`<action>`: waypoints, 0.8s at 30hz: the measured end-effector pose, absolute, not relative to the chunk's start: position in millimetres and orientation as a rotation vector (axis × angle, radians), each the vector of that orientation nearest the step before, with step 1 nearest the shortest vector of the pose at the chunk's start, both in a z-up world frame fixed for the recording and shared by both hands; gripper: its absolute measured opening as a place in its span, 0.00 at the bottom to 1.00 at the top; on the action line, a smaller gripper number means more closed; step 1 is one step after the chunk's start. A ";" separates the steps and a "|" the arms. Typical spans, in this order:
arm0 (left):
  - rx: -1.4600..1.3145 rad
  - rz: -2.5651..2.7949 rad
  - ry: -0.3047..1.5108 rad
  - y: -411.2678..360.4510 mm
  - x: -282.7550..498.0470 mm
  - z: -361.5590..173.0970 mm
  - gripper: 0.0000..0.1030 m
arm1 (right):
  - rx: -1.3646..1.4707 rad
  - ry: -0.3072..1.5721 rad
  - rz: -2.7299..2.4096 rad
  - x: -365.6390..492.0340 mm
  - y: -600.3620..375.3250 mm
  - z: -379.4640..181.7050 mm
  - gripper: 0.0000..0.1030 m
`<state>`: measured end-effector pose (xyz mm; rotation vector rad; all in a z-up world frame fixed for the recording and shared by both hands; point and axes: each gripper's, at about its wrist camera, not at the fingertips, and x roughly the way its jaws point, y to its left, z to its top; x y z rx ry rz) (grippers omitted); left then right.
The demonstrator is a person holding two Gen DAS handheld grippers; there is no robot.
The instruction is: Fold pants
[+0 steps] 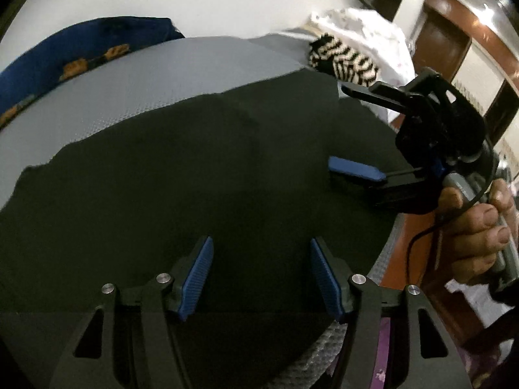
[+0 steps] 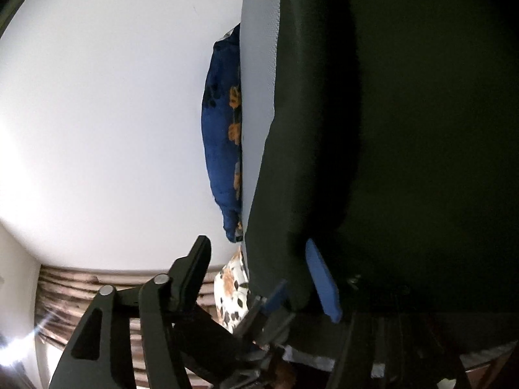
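Both the left gripper [image 1: 261,278] and right gripper [image 1: 353,133] stand partly open with nothing held, above the dark pants [image 1: 194,168] spread on the grey bench [image 1: 136,77]. The cloth looks soft and limp (likely to sag), so pinching an edge or hem seems best.

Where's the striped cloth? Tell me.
In the left wrist view the striped cloth lies at upper right, at the far edge of the dark pants, against the white fabric pile, just beyond the right gripper.
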<state>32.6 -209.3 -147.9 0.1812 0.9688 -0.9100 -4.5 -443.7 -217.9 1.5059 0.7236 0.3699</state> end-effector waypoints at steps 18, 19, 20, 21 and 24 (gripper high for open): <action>0.120 -0.917 0.972 -202.4 33.3 -148.8 0.48 | 1.186 0.827 0.174 -29.9 -453.8 -178.9 0.73; 0.068 -0.917 0.994 -197.3 38.8 -149.3 0.45 | 1.145 0.832 0.165 -28.0 -446.1 -176.8 0.75; 0.025 -0.916 1.013 -192.8 43.5 -150.4 0.35 | 1.103 0.835 0.170 -23.5 -436.6 -172.3 0.76; -0.020 -0.911 1.035 -188.3 48.1 -152.2 0.26 | 1.095 0.846 0.194 -19.2 -429.9 -173.1 0.79; -0.162 -0.917 1.097 -173.9 62.5 -159.6 0.21 | 1.094 0.876 0.205 -3.8 -412.3 -173.0 0.83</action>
